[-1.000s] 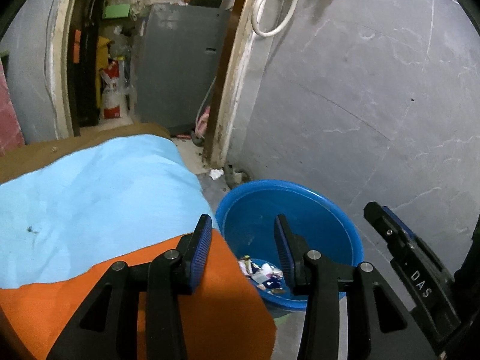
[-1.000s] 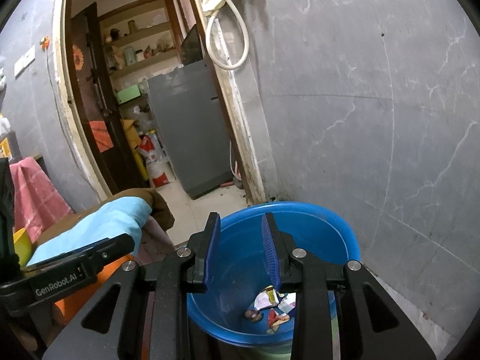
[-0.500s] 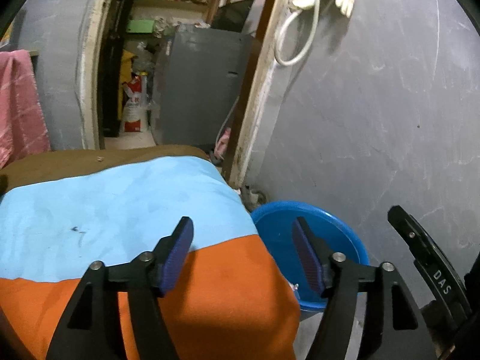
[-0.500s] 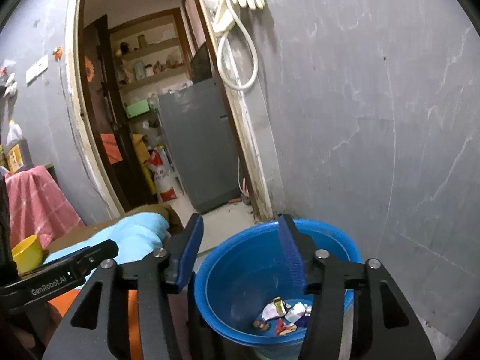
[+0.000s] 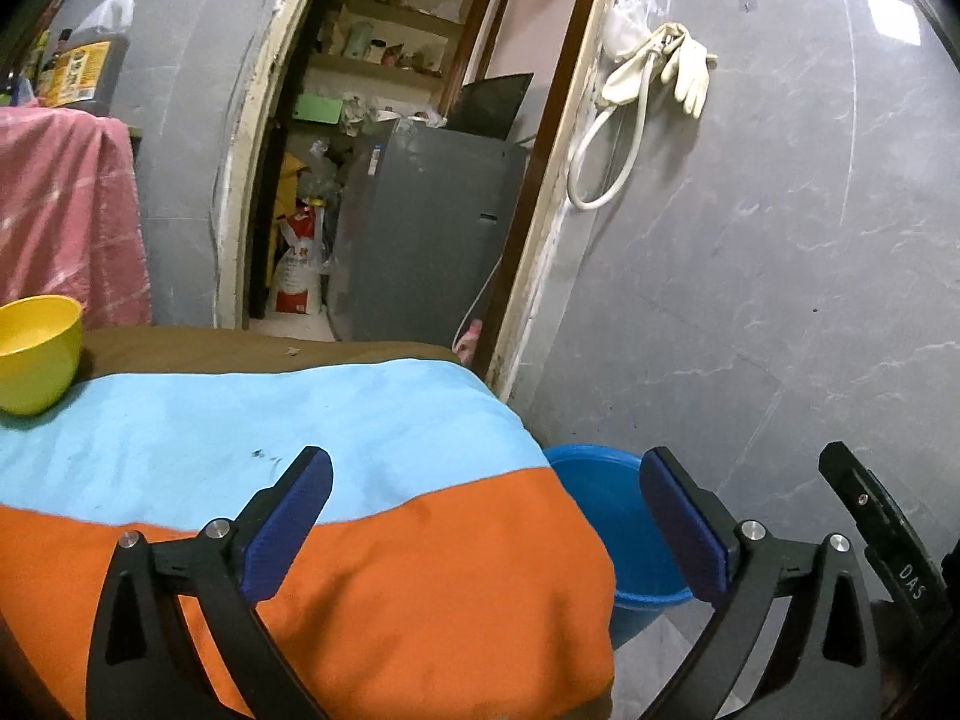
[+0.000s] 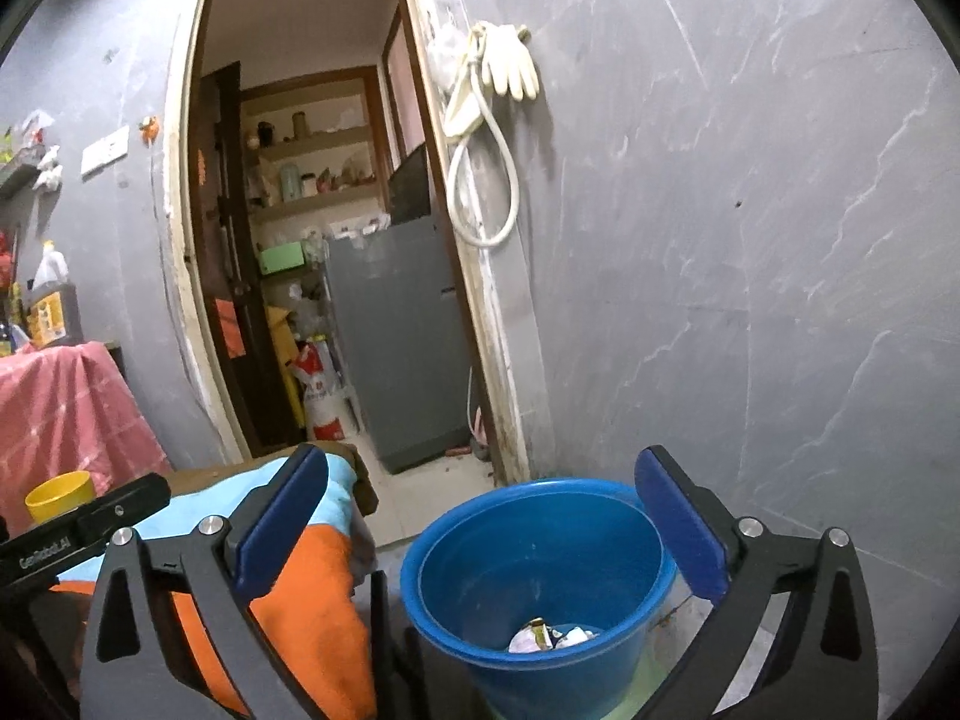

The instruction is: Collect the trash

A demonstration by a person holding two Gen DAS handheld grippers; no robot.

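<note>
Both claws stand wide apart and grip nothing: your left gripper (image 5: 483,516) hangs over the orange-and-light-blue cloth covering the table (image 5: 372,594), your right gripper (image 6: 480,531) above the round blue plastic bucket (image 6: 624,516) by the grey wall. Crumpled wrappers (image 6: 549,638) lie at the bucket's bottom. No loose trash shows on the cloth, so sweep the table's far side near the yellow plastic bowl (image 5: 36,351) before closing on anything, and approach low. Only the right wrist view shows the bucket's contents; the left shows just its rim (image 5: 591,456), though more of the tabletop.
</note>
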